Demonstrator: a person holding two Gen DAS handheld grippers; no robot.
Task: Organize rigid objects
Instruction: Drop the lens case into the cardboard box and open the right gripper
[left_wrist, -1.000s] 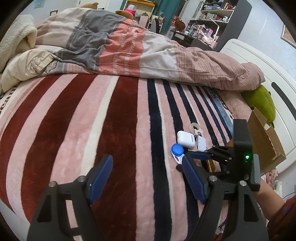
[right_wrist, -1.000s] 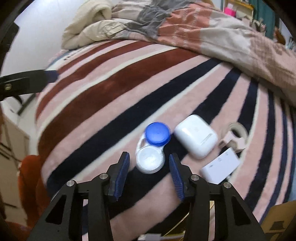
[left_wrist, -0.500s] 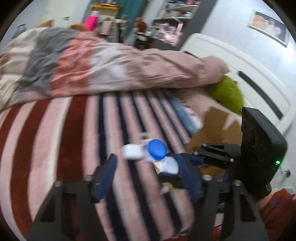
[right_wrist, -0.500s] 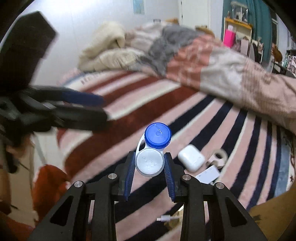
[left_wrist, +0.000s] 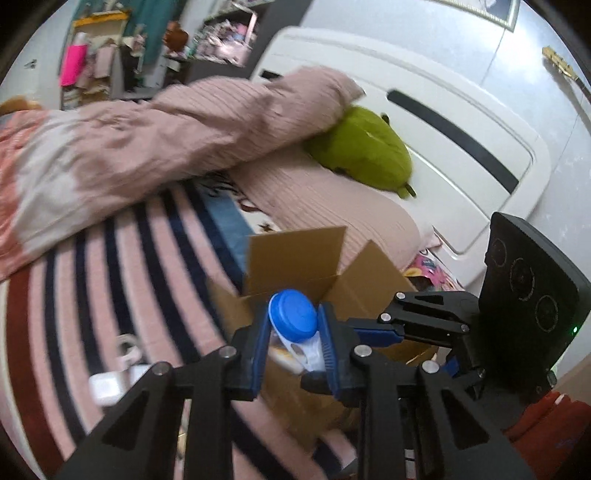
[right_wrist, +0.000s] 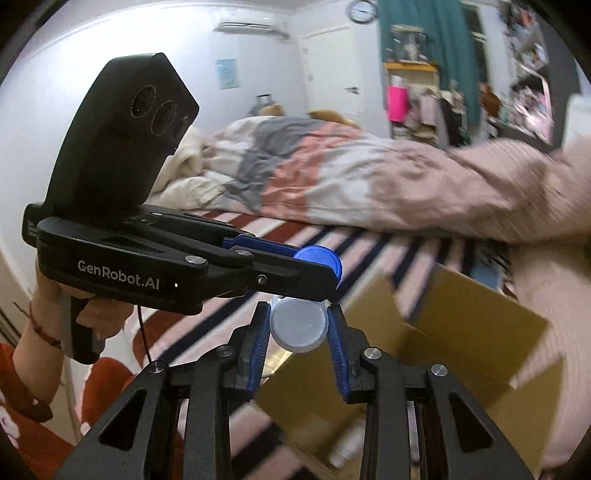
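the bed (left_wrist: 110, 266) with striped blanket is lying under the tools. a cardboard box (left_wrist: 295, 258) is sitting on it just ahead, a white case (left_wrist: 105, 387) and tape roll (left_wrist: 127, 349) to the left, a green plush (left_wrist: 365, 151) and rumpled duvet (left_wrist: 147, 140) farther ahead.

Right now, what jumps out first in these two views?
Both grippers meet on the contact lens case: the left gripper closes on its blue-capped end, the right gripper on its white-capped end. It is held in the air over the open cardboard box on the striped blanket. Behind, a green plush lies against the white headboard.
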